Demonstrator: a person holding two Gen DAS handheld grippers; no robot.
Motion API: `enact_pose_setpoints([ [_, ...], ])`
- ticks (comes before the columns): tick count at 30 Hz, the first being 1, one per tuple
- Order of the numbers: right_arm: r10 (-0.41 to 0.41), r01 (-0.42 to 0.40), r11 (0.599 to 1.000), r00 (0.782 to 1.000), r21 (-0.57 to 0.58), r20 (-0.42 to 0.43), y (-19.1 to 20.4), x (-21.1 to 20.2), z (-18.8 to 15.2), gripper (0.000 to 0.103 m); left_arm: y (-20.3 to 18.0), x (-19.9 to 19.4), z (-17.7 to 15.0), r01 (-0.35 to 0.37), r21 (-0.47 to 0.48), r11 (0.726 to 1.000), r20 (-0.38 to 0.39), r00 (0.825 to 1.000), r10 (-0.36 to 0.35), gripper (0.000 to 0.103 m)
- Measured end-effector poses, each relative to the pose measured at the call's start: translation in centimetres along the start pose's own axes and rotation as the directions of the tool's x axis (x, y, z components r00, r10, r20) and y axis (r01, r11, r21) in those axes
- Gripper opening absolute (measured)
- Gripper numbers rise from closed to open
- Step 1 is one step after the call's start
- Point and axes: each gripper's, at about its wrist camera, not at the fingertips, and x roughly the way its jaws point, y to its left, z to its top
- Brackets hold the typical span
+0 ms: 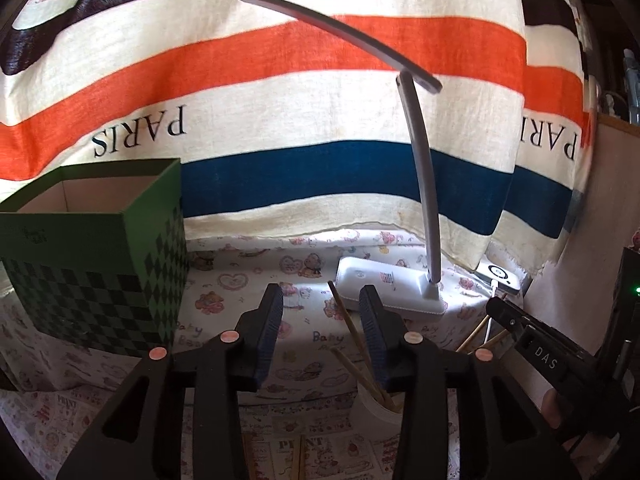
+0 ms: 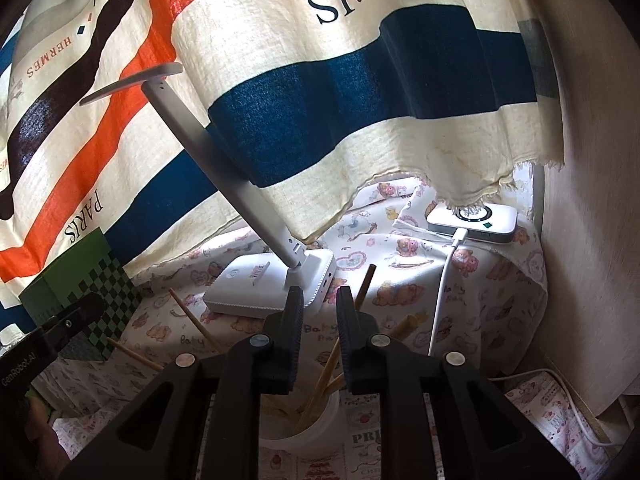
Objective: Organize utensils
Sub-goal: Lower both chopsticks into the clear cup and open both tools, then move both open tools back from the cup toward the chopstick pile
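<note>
Right gripper (image 2: 318, 300) hovered half-open, empty — directly above white cup (image 2: 308, 424).
Chopsticks (image 2: 320, 376) leaned upward between its fingers; left gripper (image 1: 320, 304) wide, offset left.

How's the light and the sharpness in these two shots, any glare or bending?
Left wrist view: backlit striped cloth glows, left gripper dark in shade, desk lamp arm bowed by the fisheye. Right wrist view: sharp, sunlit patch beside the lamp base, white cup shadowed under the right gripper.
</note>
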Motion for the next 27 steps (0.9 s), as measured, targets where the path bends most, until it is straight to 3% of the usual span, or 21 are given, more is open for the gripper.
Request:
enact_pose_setpoints([
  [4,-0.039,0.04,0.999,0.997,-0.012,0.059,0.4,-1.4,0.5,0.063,0.7,-1.6,-0.1,0.005,0.013,1.0,0.032,0.999,-0.006,0.043],
  [9,-0.034,0.038,0.999,0.992,-0.035,0.119,0.9,-3.8,1.4,0.069,1.9,-3.3,-0.4,-0.012,0.01,1.0,0.046,0.999,0.012,0.061],
  [17,0.013,-0.001,0.998,0.985,-0.069,0.175,3.2,-7.4,2.1,0.083,3.4,-5.9,-0.9,-0.031,0.0,1.0,0.075,0.997,0.031,0.069],
  [23,0.065,-0.042,0.99,0.982,-0.136,0.176,6.3,-9.5,1.1,0.087,4.1,-8.2,-1.6,-0.088,0.045,0.995,0.082,0.993,0.084,0.091],
  [27,0.079,-0.057,0.986,0.987,-0.156,0.137,7.6,-10.4,-0.4,0.089,5.0,-9.8,-2.7,-0.085,0.022,0.996,0.06,0.995,0.083,0.096],
])
